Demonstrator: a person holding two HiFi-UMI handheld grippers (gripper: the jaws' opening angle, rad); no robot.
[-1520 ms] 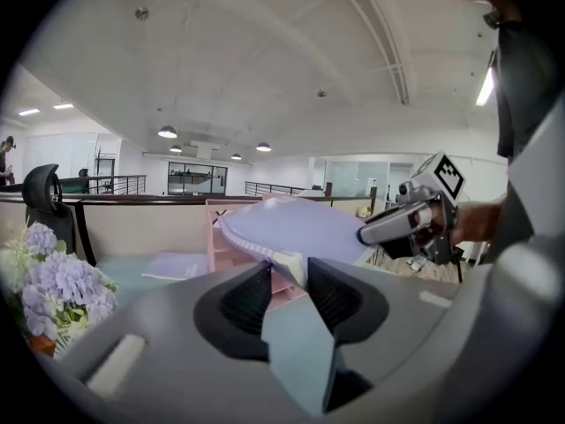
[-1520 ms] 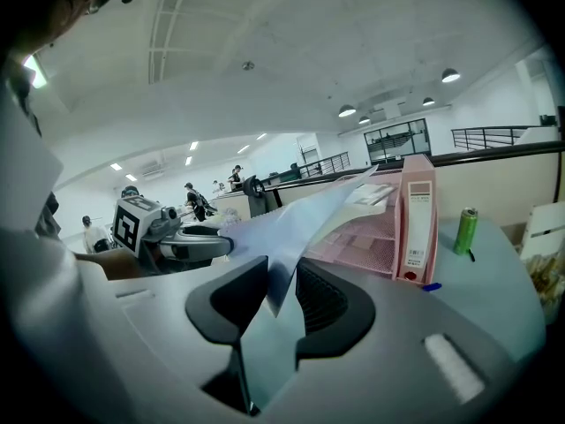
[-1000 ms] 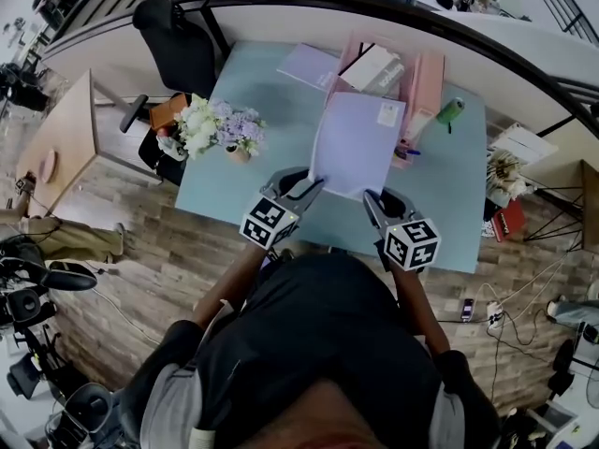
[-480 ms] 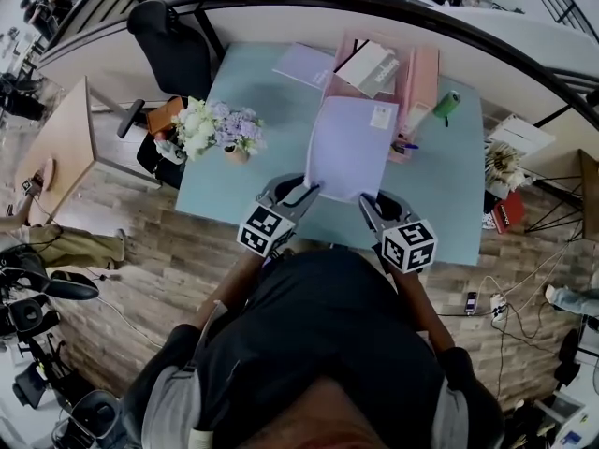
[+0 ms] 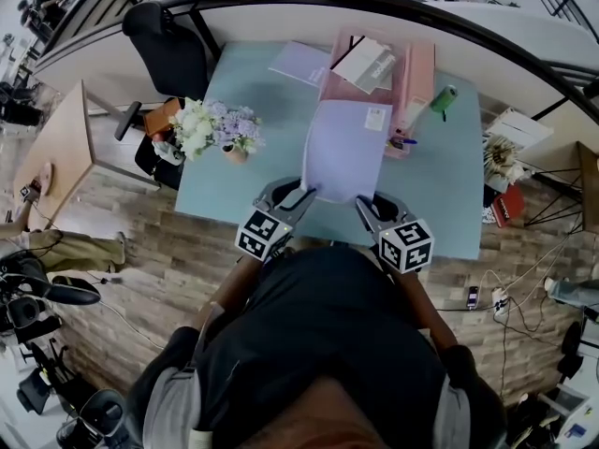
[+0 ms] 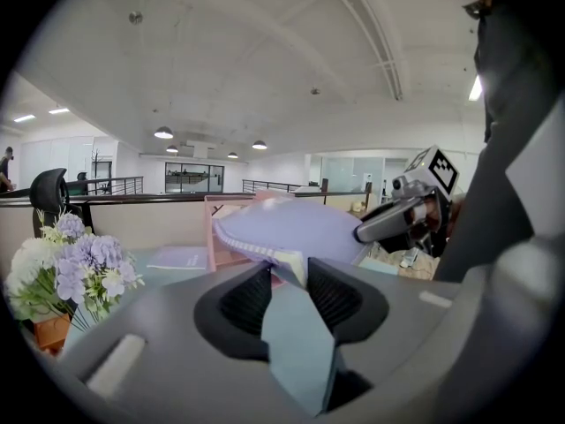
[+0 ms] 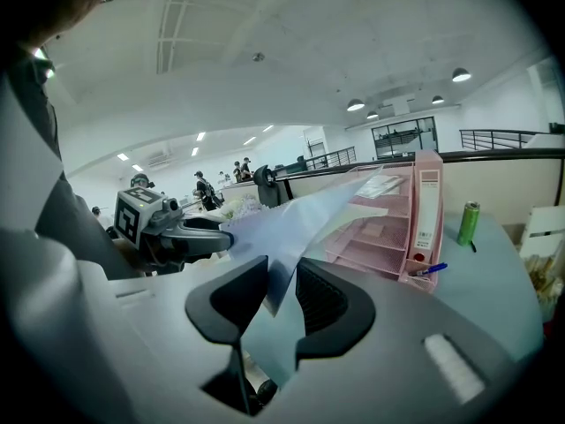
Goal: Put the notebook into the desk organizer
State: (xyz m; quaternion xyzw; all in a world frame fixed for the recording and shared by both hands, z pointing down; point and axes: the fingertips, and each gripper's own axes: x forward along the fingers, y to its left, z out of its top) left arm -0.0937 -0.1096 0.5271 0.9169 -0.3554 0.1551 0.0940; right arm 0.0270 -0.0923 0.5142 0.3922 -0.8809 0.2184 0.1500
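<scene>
Shifted since the earlier frame: both grippers and the notebook, drawn a little toward the person and the desk's near edge.

1. Flowers (image 5: 220, 127): white and lilac bunch, left part of the desk (image 5: 253, 92), well apart from the load.
2. Left gripper (image 5: 305, 192): jaws nearly together, clamped on the notebook's near left corner.
3. Notebook (image 5: 344, 148): lilac, carried off the desk between the two grippers, far edge pointing at the organizer and just short of its trays; not yet in.
4. Right gripper (image 5: 361, 201): jaws narrow, pinching the near right corner, seemingly by a thin edge.
5. Desk organizer (image 5: 416, 68): pink, at the desk's far side; a white book (image 5: 367, 64) lies in its trays.
6. Pen (image 5: 404, 141): blue, at the organizer's front right foot.

Hazards, judged: held only at its near corners, the notebook may sag. Its far edge could then catch a tray lip or the white book. The thin right-hand pinch may slip. A low approach could sweep the pen.
</scene>
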